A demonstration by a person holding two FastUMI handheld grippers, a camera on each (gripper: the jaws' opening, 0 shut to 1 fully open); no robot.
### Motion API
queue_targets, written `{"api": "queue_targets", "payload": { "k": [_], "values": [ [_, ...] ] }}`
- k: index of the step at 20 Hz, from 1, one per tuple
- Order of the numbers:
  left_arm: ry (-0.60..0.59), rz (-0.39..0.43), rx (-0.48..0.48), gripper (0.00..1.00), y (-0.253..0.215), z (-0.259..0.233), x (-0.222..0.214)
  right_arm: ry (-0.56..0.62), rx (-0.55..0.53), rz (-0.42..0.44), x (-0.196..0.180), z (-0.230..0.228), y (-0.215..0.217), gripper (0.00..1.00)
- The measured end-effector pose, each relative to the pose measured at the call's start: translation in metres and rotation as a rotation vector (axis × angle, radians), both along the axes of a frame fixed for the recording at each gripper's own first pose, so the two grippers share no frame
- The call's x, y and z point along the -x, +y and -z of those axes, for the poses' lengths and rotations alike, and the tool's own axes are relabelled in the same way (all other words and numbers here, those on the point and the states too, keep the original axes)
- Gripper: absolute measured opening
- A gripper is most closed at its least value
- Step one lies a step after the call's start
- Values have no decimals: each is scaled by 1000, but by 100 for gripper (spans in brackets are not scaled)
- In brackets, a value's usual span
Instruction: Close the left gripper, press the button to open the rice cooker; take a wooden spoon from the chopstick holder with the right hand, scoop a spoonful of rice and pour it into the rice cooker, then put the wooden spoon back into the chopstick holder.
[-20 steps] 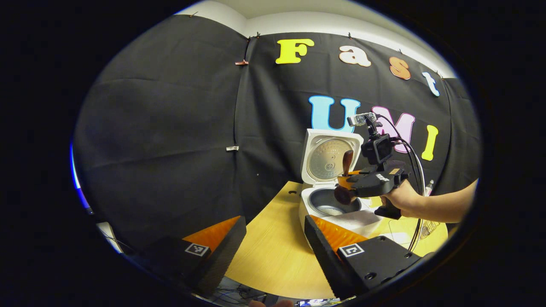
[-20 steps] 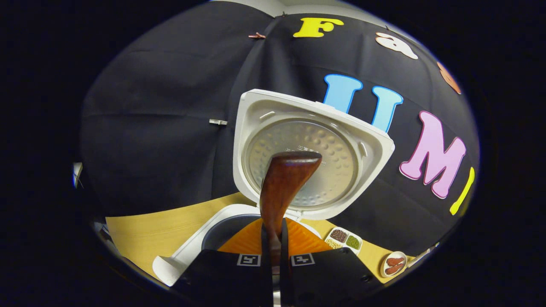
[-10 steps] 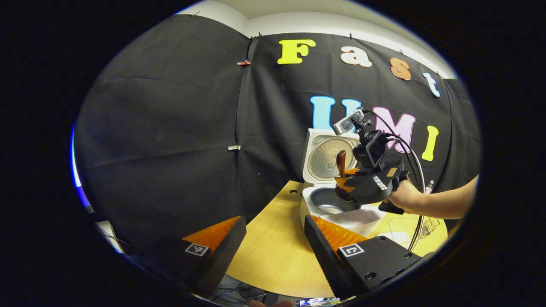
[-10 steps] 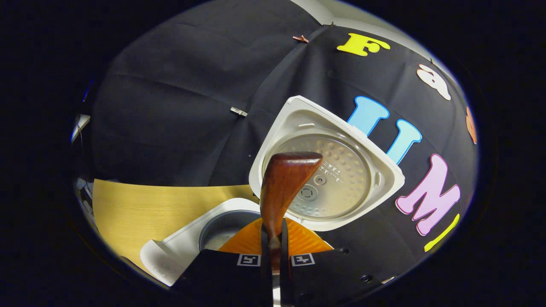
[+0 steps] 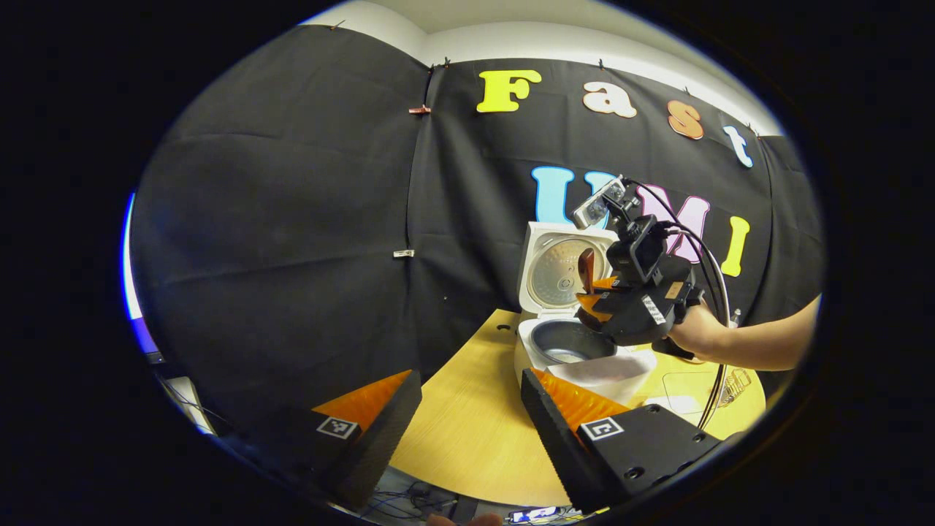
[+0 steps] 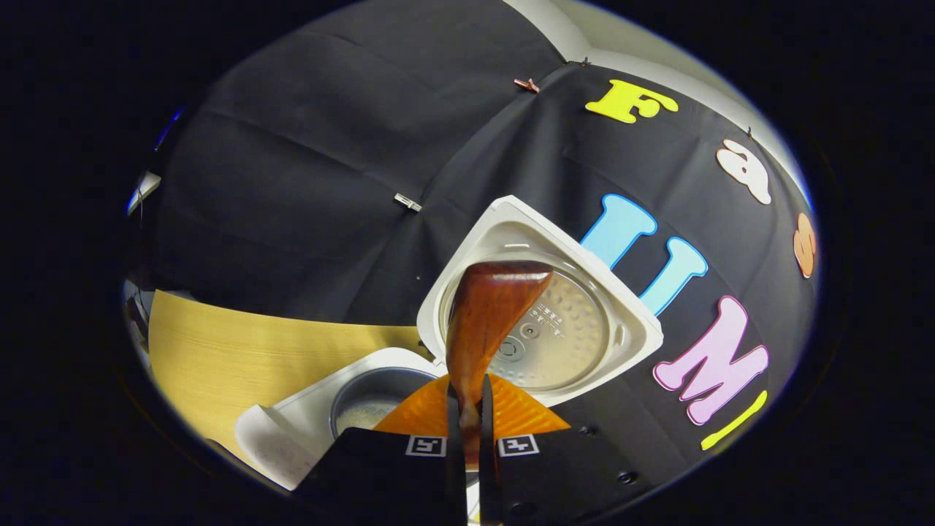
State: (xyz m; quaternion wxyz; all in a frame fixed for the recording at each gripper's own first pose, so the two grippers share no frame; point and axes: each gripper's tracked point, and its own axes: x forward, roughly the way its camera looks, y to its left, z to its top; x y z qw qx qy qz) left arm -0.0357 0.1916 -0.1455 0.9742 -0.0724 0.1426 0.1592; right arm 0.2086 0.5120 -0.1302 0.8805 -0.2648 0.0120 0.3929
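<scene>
Your right gripper [image 6: 467,438] clenches the wooden spoon [image 6: 486,318] just above the open rice cooker [image 5: 577,343] at far right, tipped for pouring; your left gripper [image 5: 467,431] idles nearby, jaws released.

Left tool [image 5: 467,409] just hangs low with its fingers spread wide, gripping nothing. Right tool [image 6: 467,431] is held up by a bare hand [image 5: 694,332], rolled to one side, its fingers squeezed tight on a wooden spoon [image 6: 486,321].
</scene>
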Motion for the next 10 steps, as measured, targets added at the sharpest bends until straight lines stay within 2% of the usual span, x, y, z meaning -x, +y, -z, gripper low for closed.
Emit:
{"api": "queue_targets", "payload": {
  "k": [5, 10],
  "values": [
    [-3, 0, -6, 95, -3, -2, 6, 42, -61, 31, -1, -10, -9, 11],
    [-5, 6, -8, 95, -7, -5, 9, 180, -186, 92, -5, -18, -27, 11]
  ]
}}
